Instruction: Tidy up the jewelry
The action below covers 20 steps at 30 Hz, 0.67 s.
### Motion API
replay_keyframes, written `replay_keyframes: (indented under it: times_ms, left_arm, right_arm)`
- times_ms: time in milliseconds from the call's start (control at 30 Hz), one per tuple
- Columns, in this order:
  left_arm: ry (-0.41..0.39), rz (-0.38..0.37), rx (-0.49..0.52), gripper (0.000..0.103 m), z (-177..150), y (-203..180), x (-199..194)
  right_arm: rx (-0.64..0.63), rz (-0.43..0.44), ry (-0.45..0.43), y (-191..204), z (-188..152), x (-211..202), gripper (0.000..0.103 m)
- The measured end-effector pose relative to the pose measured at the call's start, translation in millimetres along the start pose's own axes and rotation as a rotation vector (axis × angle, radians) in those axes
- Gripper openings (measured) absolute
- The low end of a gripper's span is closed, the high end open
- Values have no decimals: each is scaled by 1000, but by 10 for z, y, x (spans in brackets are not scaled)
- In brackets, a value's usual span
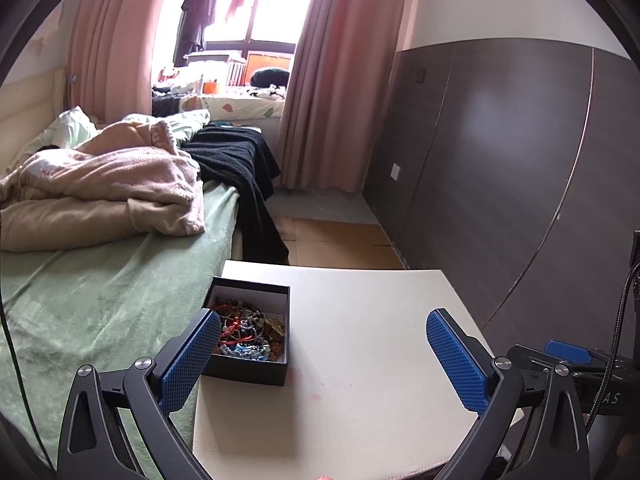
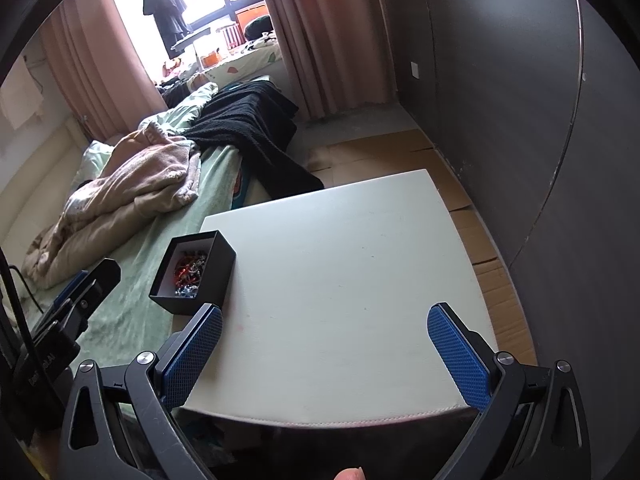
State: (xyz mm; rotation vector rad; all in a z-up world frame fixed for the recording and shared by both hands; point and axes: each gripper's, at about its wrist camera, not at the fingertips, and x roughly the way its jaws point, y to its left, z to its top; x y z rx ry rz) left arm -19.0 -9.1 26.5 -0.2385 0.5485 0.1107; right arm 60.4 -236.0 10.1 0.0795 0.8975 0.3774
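I see the black jewelry box (image 1: pixel 249 330) at nine o'clock on the tabletop (image 1: pixel 360 360), hard against its bed-side edge, so my left gripper (image 1: pixel 324 356), spread wide and empty like the right gripper (image 2: pixel 326 354), risks nudging it off.

Little legible. White letters "AS", end of a longer word cut off at the frame edge, on the black body of the right gripper (image 1: pixel 568 356) at four o'clock in the left wrist view. Faint white lettering on the left gripper (image 2: pixel 86 284) at eight o'clock in the right wrist view, too blurred to read.
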Motion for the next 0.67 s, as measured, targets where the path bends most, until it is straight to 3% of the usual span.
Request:
replay_keyframes:
  times_ms: [667]
  left_arm:
    - [33,0,35,103,-37,-51,40]
  right_arm:
    - [12,-21,15,-11,-39,27,103]
